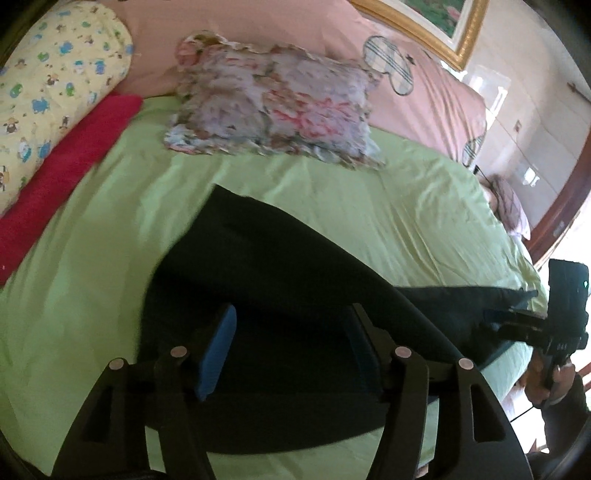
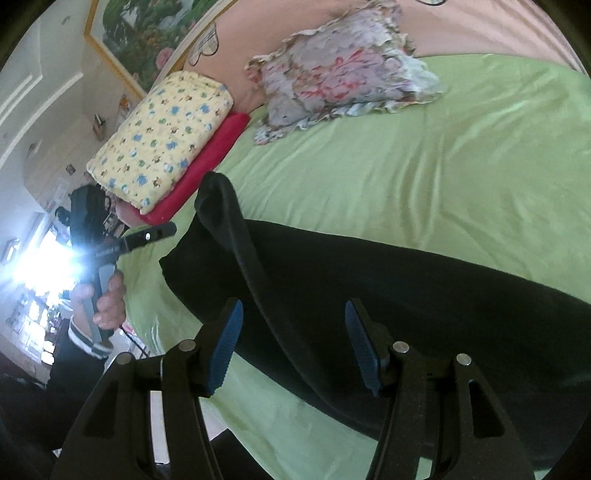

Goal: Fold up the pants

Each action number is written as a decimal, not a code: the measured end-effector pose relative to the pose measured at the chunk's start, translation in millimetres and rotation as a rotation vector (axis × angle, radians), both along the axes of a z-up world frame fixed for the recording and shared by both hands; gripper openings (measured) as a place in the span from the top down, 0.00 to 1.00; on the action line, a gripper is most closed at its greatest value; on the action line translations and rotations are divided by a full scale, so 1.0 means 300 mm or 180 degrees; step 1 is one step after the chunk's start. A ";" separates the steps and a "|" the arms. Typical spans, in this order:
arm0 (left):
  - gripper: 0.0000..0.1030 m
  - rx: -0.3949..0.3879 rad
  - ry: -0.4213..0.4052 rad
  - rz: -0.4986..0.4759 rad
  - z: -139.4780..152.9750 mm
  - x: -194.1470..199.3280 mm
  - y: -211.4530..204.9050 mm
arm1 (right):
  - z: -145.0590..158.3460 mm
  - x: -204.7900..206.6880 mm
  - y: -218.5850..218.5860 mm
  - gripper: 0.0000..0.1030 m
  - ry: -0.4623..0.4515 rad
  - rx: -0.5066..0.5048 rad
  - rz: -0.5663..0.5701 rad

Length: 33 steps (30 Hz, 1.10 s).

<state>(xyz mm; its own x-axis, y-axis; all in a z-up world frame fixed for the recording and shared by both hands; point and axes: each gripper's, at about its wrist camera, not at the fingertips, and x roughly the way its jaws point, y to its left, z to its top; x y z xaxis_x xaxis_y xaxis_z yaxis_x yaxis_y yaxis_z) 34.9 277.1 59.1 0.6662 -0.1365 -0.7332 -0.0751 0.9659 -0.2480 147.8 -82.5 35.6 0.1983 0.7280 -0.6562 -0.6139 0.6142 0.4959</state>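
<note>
The dark pants (image 1: 288, 273) lie spread on the green bedsheet (image 1: 92, 266). My left gripper (image 1: 291, 339) is open, hovering over the wide end of the pants, nothing between its blue pads (image 1: 218, 350). My right gripper (image 2: 295, 339) is open over the other end of the pants (image 2: 388, 277), where a fold of cloth (image 2: 221, 199) stands up. Each gripper shows in the other's view: the right gripper (image 1: 517, 321) at the bed's edge, the left gripper (image 2: 147, 236) at the left edge.
A floral cushion (image 1: 273, 107) lies beyond the pants. A yellow patterned blanket (image 1: 48, 92) sits on a red folded cloth (image 1: 62, 162) at the side. Pink pillows (image 1: 424, 85) line the head of the bed, a framed picture (image 1: 432, 26) above.
</note>
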 end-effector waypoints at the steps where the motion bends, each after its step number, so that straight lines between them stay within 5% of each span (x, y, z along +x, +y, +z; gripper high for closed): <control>1: 0.39 0.0014 0.0003 0.0012 0.004 0.008 0.010 | 0.000 0.006 0.017 0.43 0.0010 0.0001 0.0034; 12: 0.30 0.0047 0.0000 -0.0129 0.029 0.137 0.192 | -0.032 0.060 0.192 0.43 0.0167 -0.0047 0.0338; 18: 0.26 -0.0558 0.0160 -0.0529 -0.029 0.286 0.306 | -0.046 0.088 0.294 0.42 0.0171 -0.0097 0.0512; 26: 0.26 -0.1065 0.0475 -0.0631 -0.161 0.409 0.360 | -0.089 0.136 0.386 0.42 0.0270 -0.0209 0.0663; 28: 0.33 -0.1031 0.0471 -0.0638 -0.166 0.413 0.349 | -0.100 0.141 0.407 0.42 0.0289 -0.0233 0.0704; 31: 0.72 -0.0935 0.0439 -0.0661 -0.154 0.406 0.326 | -0.105 0.135 0.432 0.43 0.0252 -0.0215 0.0773; 32: 0.87 -0.0863 0.0427 -0.0645 -0.148 0.399 0.320 | -0.105 0.130 0.442 0.46 0.0214 -0.0229 0.0791; 33: 0.88 -0.0791 0.0409 -0.0641 -0.139 0.390 0.312 | -0.105 0.127 0.451 0.59 0.0195 -0.0229 0.0812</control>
<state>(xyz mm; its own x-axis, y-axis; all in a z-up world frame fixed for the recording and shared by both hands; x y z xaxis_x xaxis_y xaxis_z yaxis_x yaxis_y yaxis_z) 151.9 370.8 17.3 0.5122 -0.4409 -0.7371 0.0650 0.8757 -0.4785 186.0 52.9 4.1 -0.0271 0.7003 -0.7133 -0.7235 0.4786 0.4974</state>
